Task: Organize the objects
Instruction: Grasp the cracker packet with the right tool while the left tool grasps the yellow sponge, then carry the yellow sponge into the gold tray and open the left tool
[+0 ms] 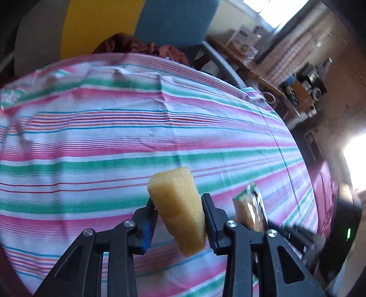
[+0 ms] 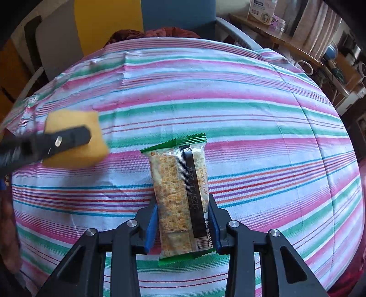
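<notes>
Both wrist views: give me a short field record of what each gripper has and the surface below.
left gripper: shut on the yellow sponge, jaws pinching its sides
right gripper: shut on the cracker packet, green-edged, clear wrapper
surface: striped tablecloth, pink, green and white
sponge versus packet: apart, sponge to the packet's left in the right wrist view
background: blue chair behind the table

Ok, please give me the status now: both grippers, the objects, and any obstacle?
Left gripper shut on yellow sponge. Right gripper shut on snack packet. Both held over striped cloth. No obstacle seen on it.
</notes>
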Demonstrator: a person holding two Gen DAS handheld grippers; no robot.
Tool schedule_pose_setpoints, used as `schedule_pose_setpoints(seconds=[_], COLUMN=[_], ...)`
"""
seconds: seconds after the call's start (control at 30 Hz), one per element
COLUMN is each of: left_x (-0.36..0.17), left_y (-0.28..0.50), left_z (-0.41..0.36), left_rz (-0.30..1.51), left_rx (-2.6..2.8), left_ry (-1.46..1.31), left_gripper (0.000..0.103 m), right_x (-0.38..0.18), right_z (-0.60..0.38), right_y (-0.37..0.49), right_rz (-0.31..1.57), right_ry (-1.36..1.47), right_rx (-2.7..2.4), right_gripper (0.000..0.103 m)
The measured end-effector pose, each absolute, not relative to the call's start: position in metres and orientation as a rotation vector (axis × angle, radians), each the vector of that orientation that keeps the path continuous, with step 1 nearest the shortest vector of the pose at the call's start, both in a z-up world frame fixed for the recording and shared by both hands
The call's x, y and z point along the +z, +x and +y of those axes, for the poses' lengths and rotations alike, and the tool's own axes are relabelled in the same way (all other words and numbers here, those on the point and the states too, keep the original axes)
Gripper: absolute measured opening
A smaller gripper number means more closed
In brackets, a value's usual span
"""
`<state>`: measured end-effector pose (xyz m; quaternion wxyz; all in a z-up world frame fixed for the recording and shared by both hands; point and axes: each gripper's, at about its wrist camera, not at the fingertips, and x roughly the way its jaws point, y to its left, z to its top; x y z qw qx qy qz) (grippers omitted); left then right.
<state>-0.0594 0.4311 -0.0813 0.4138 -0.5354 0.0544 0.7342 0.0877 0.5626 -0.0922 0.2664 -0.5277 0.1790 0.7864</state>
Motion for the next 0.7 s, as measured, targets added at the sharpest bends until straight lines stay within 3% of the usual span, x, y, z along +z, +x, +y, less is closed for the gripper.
schedule_pose_setpoints(seconds=[0.3, 0.7], left_x=[-0.050, -0.024], left_y=[-0.005, 0.036], left_z=[0.352, 0.273], left_rz=[0.363, 0.405], left_rx=[1.955, 2.074], left_ry=[-1.122, -0.970], left_gripper=[0.037, 0.037], right_x=[-0.083, -0.103], right_z=[0.529, 0.507], right_y=[0.069, 0.053], right_rz=[0.442, 0.309], right_ry=[-1.444, -1.549], right_rx=[2.340, 2.380], right_gripper=[0.038, 0.038])
